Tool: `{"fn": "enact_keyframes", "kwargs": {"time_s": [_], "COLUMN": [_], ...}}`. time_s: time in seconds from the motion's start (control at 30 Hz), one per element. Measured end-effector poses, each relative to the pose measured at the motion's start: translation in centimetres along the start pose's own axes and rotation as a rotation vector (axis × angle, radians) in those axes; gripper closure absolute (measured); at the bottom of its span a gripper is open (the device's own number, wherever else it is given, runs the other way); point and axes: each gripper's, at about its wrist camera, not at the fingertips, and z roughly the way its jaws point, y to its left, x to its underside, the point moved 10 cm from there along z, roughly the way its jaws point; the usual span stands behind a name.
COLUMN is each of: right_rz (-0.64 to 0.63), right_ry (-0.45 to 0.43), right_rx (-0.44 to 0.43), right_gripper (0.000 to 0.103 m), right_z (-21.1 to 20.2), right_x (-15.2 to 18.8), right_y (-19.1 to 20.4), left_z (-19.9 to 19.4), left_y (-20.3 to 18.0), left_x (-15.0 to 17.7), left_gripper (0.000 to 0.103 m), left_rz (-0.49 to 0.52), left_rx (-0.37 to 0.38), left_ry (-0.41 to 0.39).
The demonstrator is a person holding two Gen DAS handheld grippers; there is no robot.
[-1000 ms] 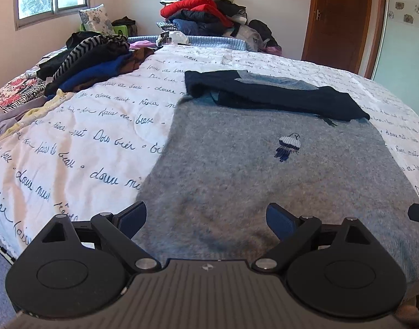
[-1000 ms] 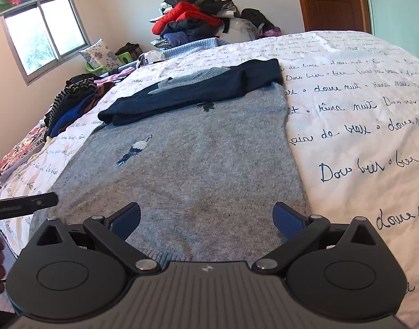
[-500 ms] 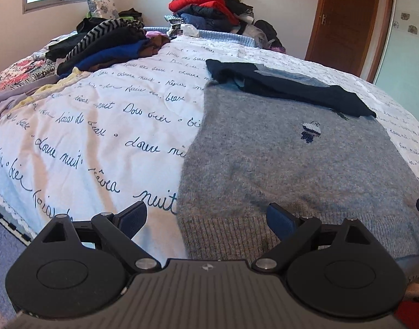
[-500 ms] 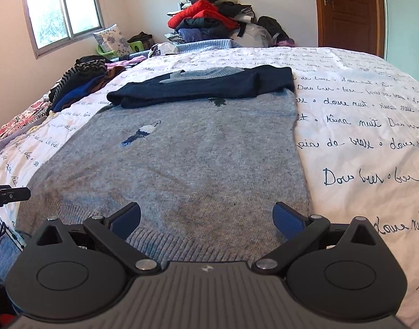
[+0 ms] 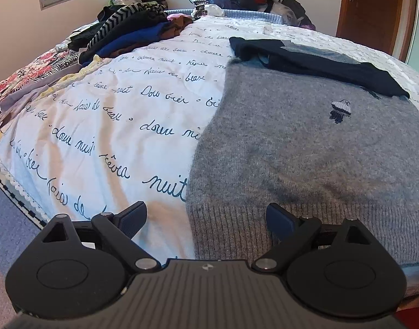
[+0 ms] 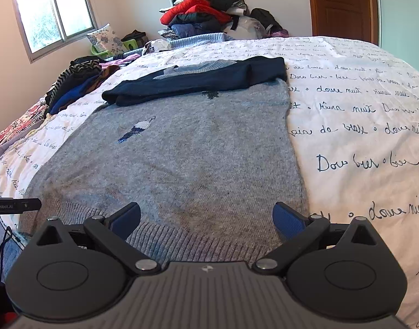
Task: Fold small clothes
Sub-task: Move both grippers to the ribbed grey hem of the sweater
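Note:
A grey knit sweater [image 5: 305,148] lies flat on the bed, its navy sleeves [image 5: 319,65] folded across the top; it also shows in the right wrist view [image 6: 182,159], sleeves [image 6: 198,82] at its far end. My left gripper [image 5: 206,216] is open and empty, over the ribbed hem at the sweater's left bottom corner. My right gripper [image 6: 206,216] is open and empty, over the hem near the right bottom corner. The left gripper's side [image 6: 14,205] shows at the left edge of the right wrist view.
The bed has a white cover with script writing [image 5: 113,126]. Folded dark clothes [image 5: 127,33] are stacked at the far left. A heap of clothes with a red jacket [image 6: 198,11] sits beyond the bed. A wooden door [image 6: 343,2] is at the far right.
Both grippers have drawn back from over the sweater's body to its ribbed hem at the bed's near edge. The left one shifted left to the hem corner. Both stayed open.

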Motion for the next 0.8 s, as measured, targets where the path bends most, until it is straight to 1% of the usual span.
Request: {"fn": "enact_keyframes", "kwargs": {"time_s": [0.17, 0.27, 0.37, 0.47, 0.5, 0.53, 0.57, 0.63, 0.67, 0.7, 0.8], "right_rz": [0.021, 0.030, 0.028, 0.035, 0.036, 0.035, 0.031, 0.023, 0.020, 0.017, 0.006], "right_ry": [0.015, 0.013, -0.001, -0.016, -0.019, -0.022, -0.026, -0.037, -0.040, -0.044, -0.040], "right_rx": [0.002, -0.004, -0.005, -0.011, -0.014, -0.014, -0.015, -0.017, -0.014, -0.003, 0.048], "right_gripper": [0.000, 0.000, 0.000, 0.000, 0.000, 0.000, 0.000, 0.000, 0.000, 0.000, 0.000], "right_z": [0.2, 0.1, -0.2, -0.5, -0.6, -0.7, -0.8, -1.1, -1.3, -1.4, -1.5], "right_x": [0.2, 0.2, 0.0, -0.2, -0.2, -0.3, -0.3, -0.3, -0.3, -0.2, -0.1], "right_y": [-0.3, -0.5, -0.7, -1.0, -1.2, -1.4, -1.6, -2.0, -2.2, -2.5, -3.4], "left_z": [0.1, 0.1, 0.2, 0.6, 0.7, 0.7, 0.7, 0.6, 0.5, 0.4, 0.5], "left_y": [0.0, -0.2, -0.1, 0.5, 0.9, 1.1, 1.4, 1.5, 1.4, 1.3, 0.9], "left_x": [-0.1, -0.1, 0.0, 0.4, 0.5, 0.5, 0.6, 0.5, 0.4, 0.3, 0.3], "left_gripper": [0.010, 0.010, 0.010, 0.010, 0.012, 0.020, 0.023, 0.036, 0.039, 0.042, 0.042], "left_rz": [0.000, 0.013, 0.026, -0.010, -0.032, -0.044, -0.053, -0.059, -0.061, -0.063, -0.074], "left_rx": [0.002, 0.017, 0.051, 0.113, 0.135, 0.149, 0.153, 0.178, 0.200, 0.216, 0.243], "left_ry": [0.002, -0.008, -0.011, -0.002, 0.001, -0.002, -0.006, -0.015, -0.019, -0.024, -0.028]}}
